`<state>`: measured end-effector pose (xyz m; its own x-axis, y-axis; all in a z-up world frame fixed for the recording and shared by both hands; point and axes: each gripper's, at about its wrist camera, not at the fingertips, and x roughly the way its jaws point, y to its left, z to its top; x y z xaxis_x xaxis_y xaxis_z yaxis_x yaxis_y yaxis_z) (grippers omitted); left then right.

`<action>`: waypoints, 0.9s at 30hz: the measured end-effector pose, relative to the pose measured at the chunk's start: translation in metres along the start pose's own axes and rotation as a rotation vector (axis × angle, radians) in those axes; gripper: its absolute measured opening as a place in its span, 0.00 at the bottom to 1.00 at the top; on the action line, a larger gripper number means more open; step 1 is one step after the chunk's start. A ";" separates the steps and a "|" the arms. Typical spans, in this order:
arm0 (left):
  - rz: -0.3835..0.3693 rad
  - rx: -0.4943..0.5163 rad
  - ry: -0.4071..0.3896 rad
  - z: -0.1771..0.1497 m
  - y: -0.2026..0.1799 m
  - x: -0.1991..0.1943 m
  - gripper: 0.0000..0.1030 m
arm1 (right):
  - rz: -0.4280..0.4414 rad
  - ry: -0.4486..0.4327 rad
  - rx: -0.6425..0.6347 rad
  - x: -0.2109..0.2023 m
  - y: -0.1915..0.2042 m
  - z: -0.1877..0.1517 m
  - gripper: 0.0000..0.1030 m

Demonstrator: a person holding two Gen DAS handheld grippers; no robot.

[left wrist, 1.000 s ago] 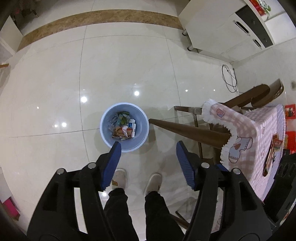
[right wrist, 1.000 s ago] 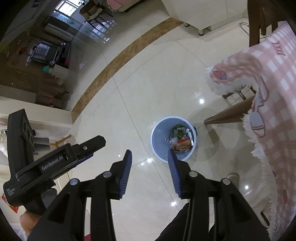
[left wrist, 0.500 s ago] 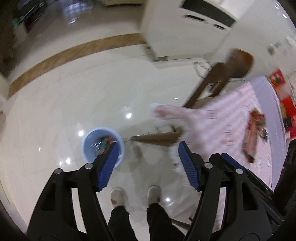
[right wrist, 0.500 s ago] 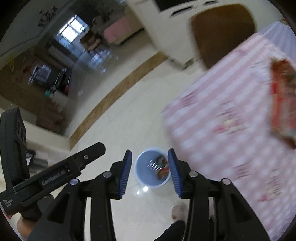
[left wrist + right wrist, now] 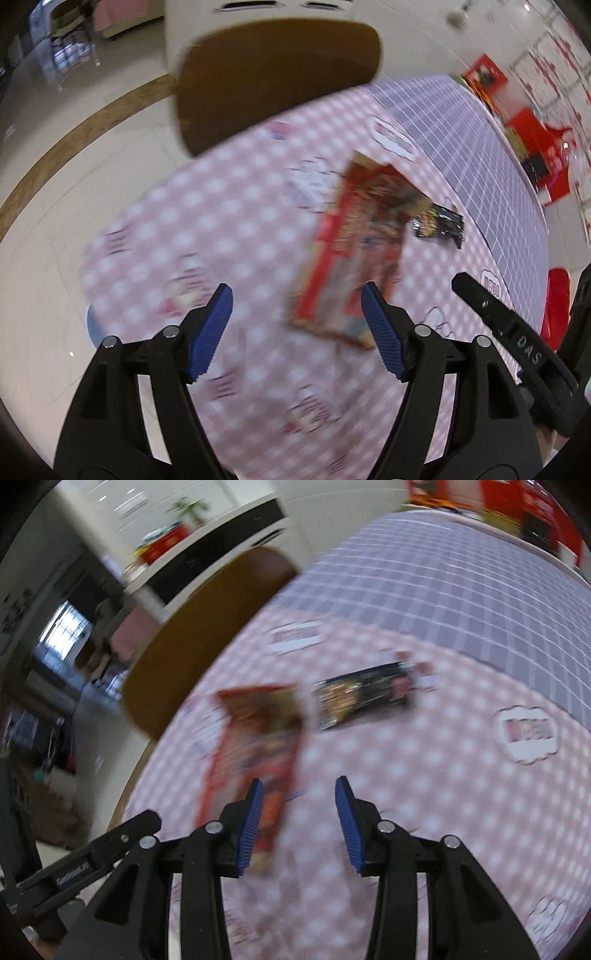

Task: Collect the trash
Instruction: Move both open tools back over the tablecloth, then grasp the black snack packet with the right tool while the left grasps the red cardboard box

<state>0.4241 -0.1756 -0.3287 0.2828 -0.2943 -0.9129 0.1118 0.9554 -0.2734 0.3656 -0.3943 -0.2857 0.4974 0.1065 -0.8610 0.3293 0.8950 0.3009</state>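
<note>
A long red snack wrapper (image 5: 354,247) lies flat on the pink checked tablecloth (image 5: 221,229); it also shows in the right wrist view (image 5: 255,746). A small black wrapper (image 5: 437,225) lies just beyond it, seen too in the right wrist view (image 5: 364,696). My left gripper (image 5: 295,317) is open and empty above the cloth, its right finger near the red wrapper's near end. My right gripper (image 5: 299,819) is open and empty, its left finger over the red wrapper's near end. Both views are blurred.
A brown wooden chair back (image 5: 273,77) stands at the table's far edge, with a white cabinet (image 5: 258,11) behind it. Red boxes (image 5: 532,140) sit at the table's far right. A sliver of the blue bin (image 5: 91,325) shows under the table's left edge.
Both grippers have swung up from the floor and the blue bin to the table top. The wrappers have come into close view. Both stay open.
</note>
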 end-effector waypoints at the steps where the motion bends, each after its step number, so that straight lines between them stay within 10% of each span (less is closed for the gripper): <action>1: 0.002 0.010 0.005 0.003 -0.012 0.006 0.69 | -0.005 -0.002 0.016 0.001 -0.010 0.004 0.39; 21: 0.095 -0.003 0.038 0.026 -0.032 0.045 0.70 | 0.022 -0.027 0.154 0.073 -0.056 0.071 0.46; 27: 0.074 0.013 0.056 0.026 -0.032 0.051 0.70 | -0.014 -0.023 0.050 0.083 -0.046 0.078 0.11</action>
<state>0.4600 -0.2219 -0.3585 0.2375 -0.2209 -0.9459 0.1054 0.9739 -0.2010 0.4543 -0.4600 -0.3388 0.5104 0.0840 -0.8558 0.3754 0.8736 0.3096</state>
